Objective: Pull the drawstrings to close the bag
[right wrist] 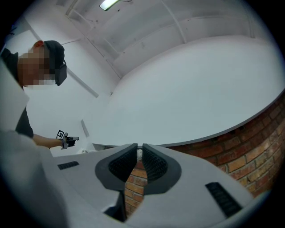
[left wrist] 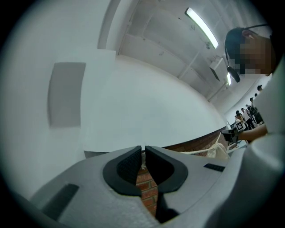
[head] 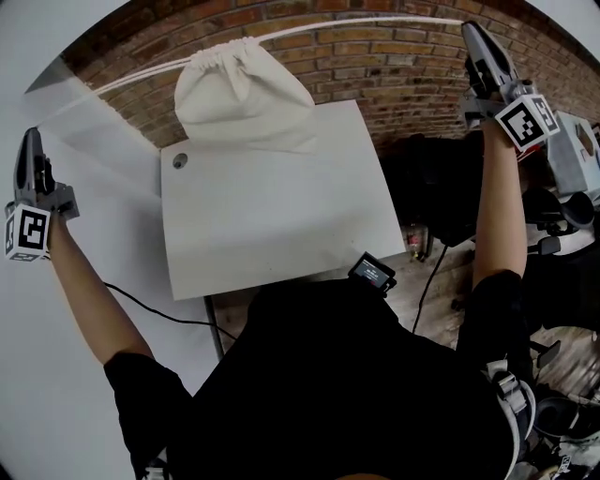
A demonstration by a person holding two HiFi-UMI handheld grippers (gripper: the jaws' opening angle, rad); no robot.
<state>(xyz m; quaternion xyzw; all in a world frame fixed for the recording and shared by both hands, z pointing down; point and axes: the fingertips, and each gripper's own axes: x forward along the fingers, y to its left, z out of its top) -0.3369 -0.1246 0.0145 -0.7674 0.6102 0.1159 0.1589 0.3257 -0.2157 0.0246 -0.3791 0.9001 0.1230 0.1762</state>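
Bag cinched at the table's far edge, both cords pulled out wide

The bag (head: 242,98) sits at the far edge of the white table (head: 281,225), just behind the cable hole (head: 179,160), with its gathered mouth up against the brick wall (head: 375,66). The left gripper (head: 33,136) is well outside the table's left edge, in front of the white wall (head: 56,375). Its jaws are clamped on the thin left drawstring (head: 141,75), seen pinched between the pads (left wrist: 133,162) in the left gripper view. The right gripper (head: 471,33) is high and past the table's right edge, close to the brick. Its jaws are clenched on the right drawstring (head: 366,25), which runs taut from the bag mouth. Both arms are spread into open air on either side.
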